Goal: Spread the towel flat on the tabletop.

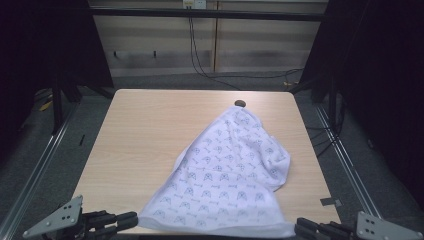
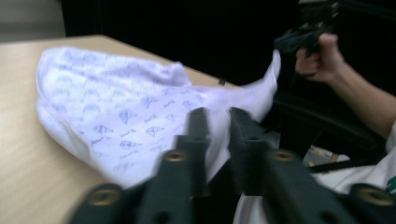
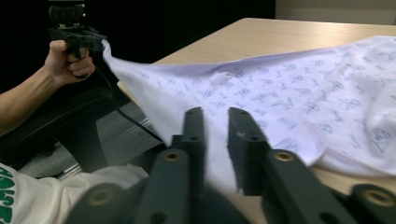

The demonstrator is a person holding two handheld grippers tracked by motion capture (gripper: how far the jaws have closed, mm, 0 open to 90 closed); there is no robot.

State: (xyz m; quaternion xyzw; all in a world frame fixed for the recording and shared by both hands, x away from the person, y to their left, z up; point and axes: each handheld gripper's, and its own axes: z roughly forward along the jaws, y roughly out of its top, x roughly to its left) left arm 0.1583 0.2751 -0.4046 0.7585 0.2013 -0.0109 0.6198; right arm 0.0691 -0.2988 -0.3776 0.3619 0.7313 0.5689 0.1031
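The left gripper (image 1: 131,218) pinches the near left corner of the white printed cloth (image 1: 227,170) between jaws drawn close together, with fabric running between them in the left gripper view. The right gripper (image 1: 300,226) pinches the near right corner in the same manner, its jaws narrow on the hem in the right gripper view. Each gripper view also shows the opposite hand (image 3: 67,58) gripping its tool, with the cloth corner drawn up to it. Between the two grippers the near edge of the cloth hangs just past the table's front edge. The rest of the cloth lies on the right half of the table (image 1: 145,135), rumpled and tapering toward a dark round hole (image 1: 240,103) near the far edge. Probable faults from this position: a thin corner may slip from either pinch if the two grippers pull unevenly, and the far folds may bunch or drag instead of spreading, because much of the cloth rests on the table. The table is light wood laminate with rounded corners. Beyond it are grey floor, dark frame rails at both sides, a pale panelled wall and black cables (image 1: 200,60) hanging down it.
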